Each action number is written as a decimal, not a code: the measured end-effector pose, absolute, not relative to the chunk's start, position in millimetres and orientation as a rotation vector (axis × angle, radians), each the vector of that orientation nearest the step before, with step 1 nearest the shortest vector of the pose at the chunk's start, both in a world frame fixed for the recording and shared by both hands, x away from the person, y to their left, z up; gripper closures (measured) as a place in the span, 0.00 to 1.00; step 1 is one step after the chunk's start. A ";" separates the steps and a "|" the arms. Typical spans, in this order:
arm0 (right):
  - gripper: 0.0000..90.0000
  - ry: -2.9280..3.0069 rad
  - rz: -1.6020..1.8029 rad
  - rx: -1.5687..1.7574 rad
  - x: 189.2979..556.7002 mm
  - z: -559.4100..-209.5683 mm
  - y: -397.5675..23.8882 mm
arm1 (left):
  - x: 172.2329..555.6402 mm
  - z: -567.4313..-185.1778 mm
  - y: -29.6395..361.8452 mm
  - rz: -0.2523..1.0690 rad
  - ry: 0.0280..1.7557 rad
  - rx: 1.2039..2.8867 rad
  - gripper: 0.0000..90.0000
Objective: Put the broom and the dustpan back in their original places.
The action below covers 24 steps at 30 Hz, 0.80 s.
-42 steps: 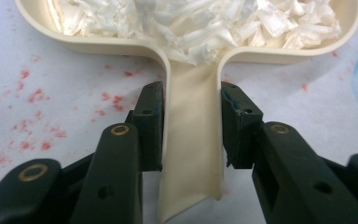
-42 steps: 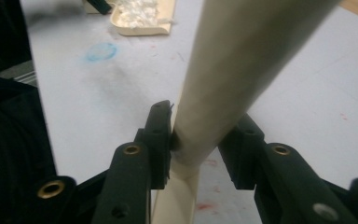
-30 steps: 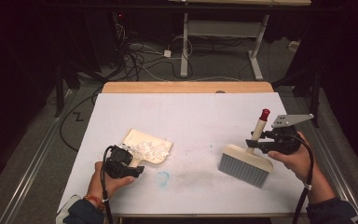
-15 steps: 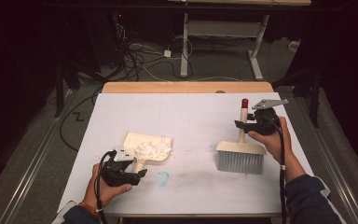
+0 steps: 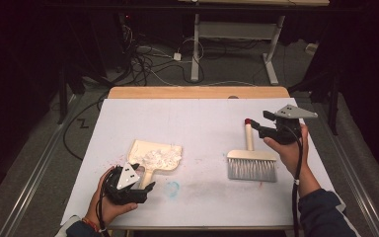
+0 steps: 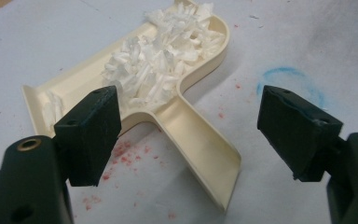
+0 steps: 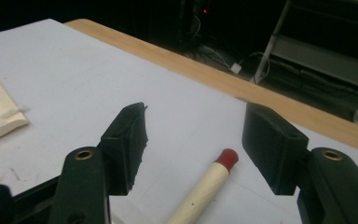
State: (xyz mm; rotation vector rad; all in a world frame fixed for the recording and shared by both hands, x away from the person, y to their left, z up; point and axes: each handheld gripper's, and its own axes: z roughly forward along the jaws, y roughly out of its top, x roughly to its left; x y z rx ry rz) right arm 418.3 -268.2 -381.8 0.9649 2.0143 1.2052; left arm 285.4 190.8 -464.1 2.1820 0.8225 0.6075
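Note:
A cream dustpan holding white paper shreds lies at the table's near left. Its handle runs back between the pads of my left gripper, which do not touch it. A brush with grey bristles lies flat at the right. Its wooden handle ends in a red tip. My right gripper hovers over that handle with its pads well clear. The jaws of both grippers have just been opening, and both stand open.
A white sheet covers the table, with a wooden strip along the far edge. A blue chalk ring and red specks mark the sheet near the dustpan. Cables and a desk frame are on the floor beyond.
The brush, held tilted up a second ago, now lies flat, and the right jaws have opened off its handle. The left jaws have opened off the dustpan handle and drawn back slightly.

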 end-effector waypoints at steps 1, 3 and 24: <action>0.46 2.011 1.215 0.950 412.8 -380.8 -268.3 | 284.8 -464.0 191.3 0.619 0.823 2.176 0.23; 0.45 2.014 1.224 0.925 404.0 -379.1 -268.5 | 284.1 -463.3 192.5 0.663 0.823 2.147 0.23; 0.31 1.961 1.181 0.756 291.9 -418.1 -302.0 | 279.8 -467.2 185.8 0.666 0.799 2.152 0.20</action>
